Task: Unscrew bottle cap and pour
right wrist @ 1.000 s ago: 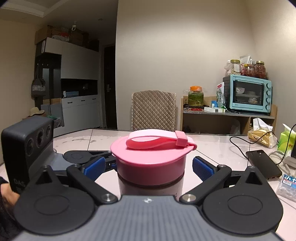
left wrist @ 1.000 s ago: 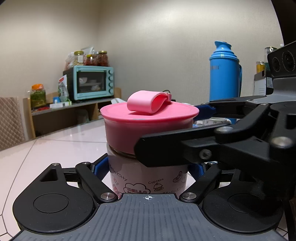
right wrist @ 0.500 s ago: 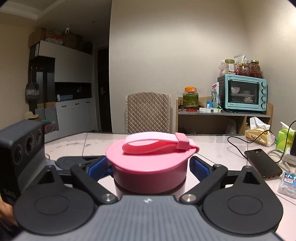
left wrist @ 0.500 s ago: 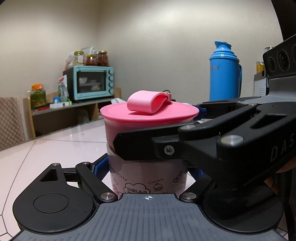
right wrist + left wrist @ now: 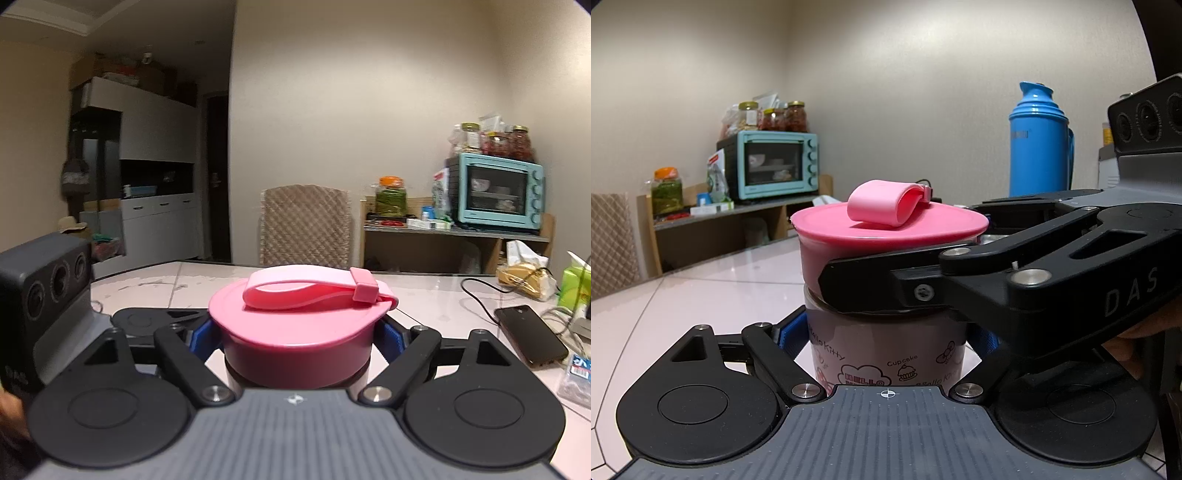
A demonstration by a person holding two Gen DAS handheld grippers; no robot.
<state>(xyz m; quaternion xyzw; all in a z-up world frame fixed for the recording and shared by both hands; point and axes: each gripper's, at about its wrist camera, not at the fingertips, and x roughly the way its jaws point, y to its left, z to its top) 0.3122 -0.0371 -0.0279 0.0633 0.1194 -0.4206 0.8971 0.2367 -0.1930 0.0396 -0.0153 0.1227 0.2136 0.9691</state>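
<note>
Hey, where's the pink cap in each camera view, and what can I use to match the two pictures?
Left wrist: the pink cap sits at centre, above the printed bottle, with the right hand-held gripper closed across its side.
Right wrist: the cap is low at centre, between the blue pads.
Shared landmark: the teal oven, left of the cap in the left view, far right in the right view.

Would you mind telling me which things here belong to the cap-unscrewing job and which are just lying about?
In the job:
pink cap
Hello Kitty bottle
left gripper
right gripper

Lying about:
blue thermos
toaster oven
phone
green jar
</note>
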